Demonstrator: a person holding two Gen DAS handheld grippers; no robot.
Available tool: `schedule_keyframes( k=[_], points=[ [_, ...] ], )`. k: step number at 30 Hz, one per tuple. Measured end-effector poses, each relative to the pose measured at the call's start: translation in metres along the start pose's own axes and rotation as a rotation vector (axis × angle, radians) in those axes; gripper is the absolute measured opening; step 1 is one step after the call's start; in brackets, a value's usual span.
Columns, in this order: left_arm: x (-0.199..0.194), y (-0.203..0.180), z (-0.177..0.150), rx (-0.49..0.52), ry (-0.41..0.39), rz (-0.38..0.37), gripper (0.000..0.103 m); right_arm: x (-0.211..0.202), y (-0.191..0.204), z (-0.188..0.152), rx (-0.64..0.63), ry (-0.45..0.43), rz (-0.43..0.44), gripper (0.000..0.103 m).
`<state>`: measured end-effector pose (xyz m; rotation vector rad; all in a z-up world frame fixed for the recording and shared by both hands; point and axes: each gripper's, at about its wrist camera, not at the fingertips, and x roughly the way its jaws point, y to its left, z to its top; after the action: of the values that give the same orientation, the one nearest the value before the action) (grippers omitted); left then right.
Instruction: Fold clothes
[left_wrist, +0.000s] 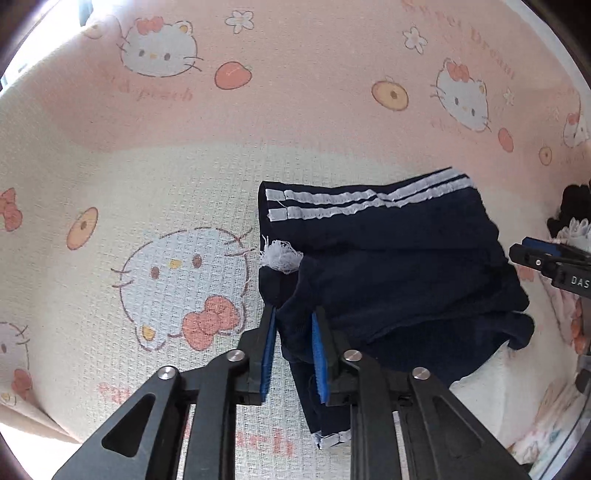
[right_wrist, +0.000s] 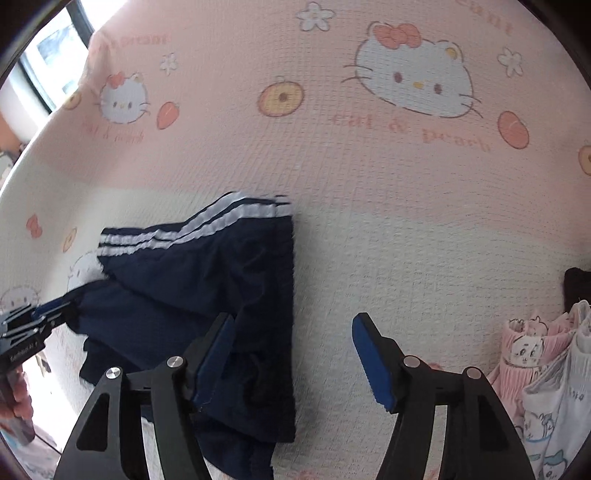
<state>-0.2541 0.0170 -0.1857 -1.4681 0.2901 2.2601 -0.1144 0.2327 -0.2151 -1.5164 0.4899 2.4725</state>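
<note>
A bed is covered by a waffle-textured blanket (left_wrist: 155, 177) printed with white cartoon cat faces, peaches, flowers and pink lettering; a pink band runs across its far part and a cream band across the nearer part. At the far left corner of the right wrist view a window (right_wrist: 55, 66) is seen, bright with daylight.

A pair of navy shorts (left_wrist: 399, 266) with two white side stripes is laid on the cream band, folded over on itself, the striped edge turned toward the far side of the bed. A frayed white tag (left_wrist: 282, 256) is exposed at the left end of the shorts.

A small pile of other clothes (right_wrist: 546, 365), pink and white with cartoon prints, is seen toward the right edge of the bed, well apart from the shorts, with something black just behind it.

The left gripper (left_wrist: 293, 328) is held at the shorts' near left corner. Its jaws stand only slightly apart, with a fold of navy cloth between the blue pads; whether the pads are pressed on the cloth cannot be told.

The right gripper (right_wrist: 293, 343) is held above the right edge of the shorts, its jaws spread wide and nothing gripped between them; one finger (right_wrist: 214, 350) is seen over the cloth, the other over bare blanket.
</note>
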Motion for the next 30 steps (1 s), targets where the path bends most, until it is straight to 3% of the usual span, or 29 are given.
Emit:
schedule_keyframes(
  k=[4, 6, 8, 12, 21, 30],
  points=[
    [-0.005, 0.013, 0.011, -0.072, 0.024, -0.027, 0.036, 0.008, -0.006, 0.015, 0.023, 0.026, -0.009, 0.07],
    [-0.015, 0.028, 0.012, -0.131, 0.009, -0.089, 0.04, 0.013, -0.004, 0.022, 0.014, 0.027, -0.005, 0.07],
    [-0.02, 0.041, 0.014, -0.196, -0.012, -0.144, 0.052, 0.015, -0.001, 0.026, 0.009, 0.04, -0.011, 0.07],
    [-0.031, 0.064, 0.002, -0.255, -0.053, -0.151, 0.054, 0.027, 0.008, 0.033, -0.004, 0.059, -0.018, 0.07],
    [0.001, 0.042, 0.017, -0.169, -0.015, -0.101, 0.054, 0.029, 0.013, 0.045, 0.003, 0.047, 0.004, 0.07],
    [0.018, 0.011, 0.022, -0.008, -0.006, -0.033, 0.054, 0.043, 0.017, 0.05, 0.028, 0.043, 0.042, 0.07]
  ],
)
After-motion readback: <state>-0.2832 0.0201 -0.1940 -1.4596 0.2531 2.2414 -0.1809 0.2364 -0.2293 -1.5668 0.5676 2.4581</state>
